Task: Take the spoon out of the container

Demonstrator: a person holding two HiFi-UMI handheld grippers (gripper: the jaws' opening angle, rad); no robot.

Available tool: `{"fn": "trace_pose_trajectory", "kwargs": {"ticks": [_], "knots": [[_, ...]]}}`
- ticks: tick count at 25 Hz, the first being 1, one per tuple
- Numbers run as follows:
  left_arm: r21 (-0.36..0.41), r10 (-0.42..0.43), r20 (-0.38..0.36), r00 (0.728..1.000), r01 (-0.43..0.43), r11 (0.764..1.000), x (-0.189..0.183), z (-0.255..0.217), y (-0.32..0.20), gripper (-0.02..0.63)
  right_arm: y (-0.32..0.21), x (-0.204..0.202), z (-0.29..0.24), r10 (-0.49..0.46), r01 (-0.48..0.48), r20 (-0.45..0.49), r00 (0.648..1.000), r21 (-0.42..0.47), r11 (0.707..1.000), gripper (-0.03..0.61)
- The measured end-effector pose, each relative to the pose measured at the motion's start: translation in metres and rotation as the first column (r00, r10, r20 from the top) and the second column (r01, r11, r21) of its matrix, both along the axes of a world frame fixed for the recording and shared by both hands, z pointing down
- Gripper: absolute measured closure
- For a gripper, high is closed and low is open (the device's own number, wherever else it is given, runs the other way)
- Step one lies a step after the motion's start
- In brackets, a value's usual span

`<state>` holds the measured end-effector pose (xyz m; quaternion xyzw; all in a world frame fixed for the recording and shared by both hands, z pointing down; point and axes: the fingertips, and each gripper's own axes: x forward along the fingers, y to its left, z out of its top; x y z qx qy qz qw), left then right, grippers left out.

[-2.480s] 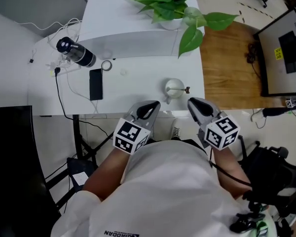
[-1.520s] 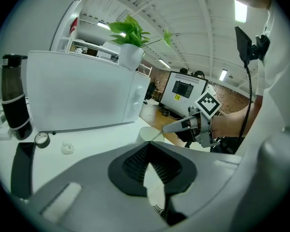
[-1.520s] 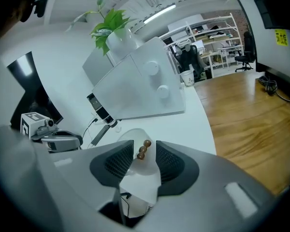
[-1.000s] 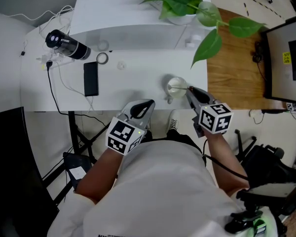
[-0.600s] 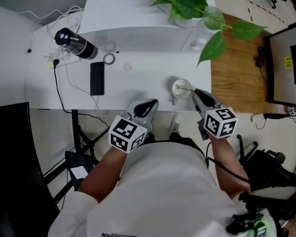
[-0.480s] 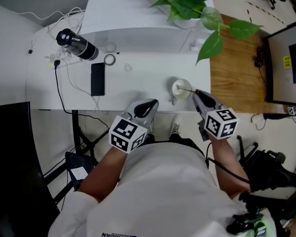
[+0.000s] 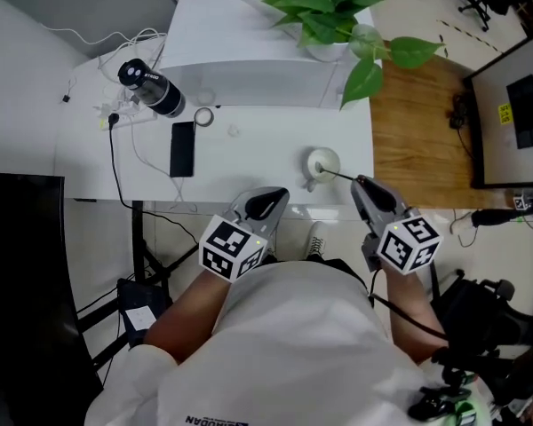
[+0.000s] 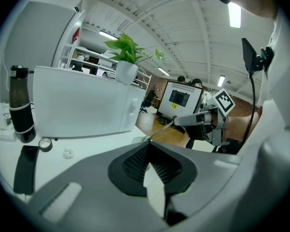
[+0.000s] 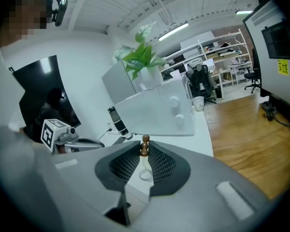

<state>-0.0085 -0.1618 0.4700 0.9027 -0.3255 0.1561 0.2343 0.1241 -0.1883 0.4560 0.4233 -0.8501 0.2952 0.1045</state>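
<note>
Right gripper (image 7: pixel 365 187) clamped on the spoon (image 9: pixel 144 147) handle tip; left gripper (image 7: pixel 268 204) closed, empty. Lift straight up so the bowl clears the container (image 7: pixel 322 161) rim without tipping it.

Left claw (image 7: pixel 274 193) closed and empty, right claw (image 7: pixel 361 183) pinching spoon (image 9: pixel 144 144) handle, both tilted slightly downward

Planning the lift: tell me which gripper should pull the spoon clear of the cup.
Right. The right gripper grips the spoon by its brown handle end, its far end at the white cup. The left gripper is shut on nothing, off to the cup's side.
</note>
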Motion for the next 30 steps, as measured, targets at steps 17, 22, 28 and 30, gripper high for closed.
{"fn": "trace_pose_trajectory", "kwargs": {"ticks": [17, 22, 28, 30], "knots": [[0.080, 0.072, -0.024, 0.997, -0.070, 0.994, 0.006, -0.033, 0.028, 0.609, 0.043, -0.011, -0.040, -0.002, -0.001, 0.032, 0.999, 0.078, 0.997, 0.522], [0.094, 0.145, -0.016, 0.989, -0.143, 0.985, -0.007, -0.031, 0.035, 0.609, 0.056, -0.024, -0.043, 0.064, -0.066, 0.024, 0.998, 0.095, 0.993, 0.522], [0.098, 0.188, -0.015, 0.982, -0.186, 0.978, -0.017, -0.027, 0.048, 0.609, 0.077, -0.031, -0.041, 0.117, -0.119, 0.024, 0.993, 0.098, 0.988, 0.522], [0.104, 0.189, -0.013, 0.982, -0.187, 0.977, -0.018, -0.028, 0.055, 0.609, 0.083, -0.034, -0.042, 0.107, -0.109, 0.027, 0.994, 0.100, 0.989, 0.522]]}}
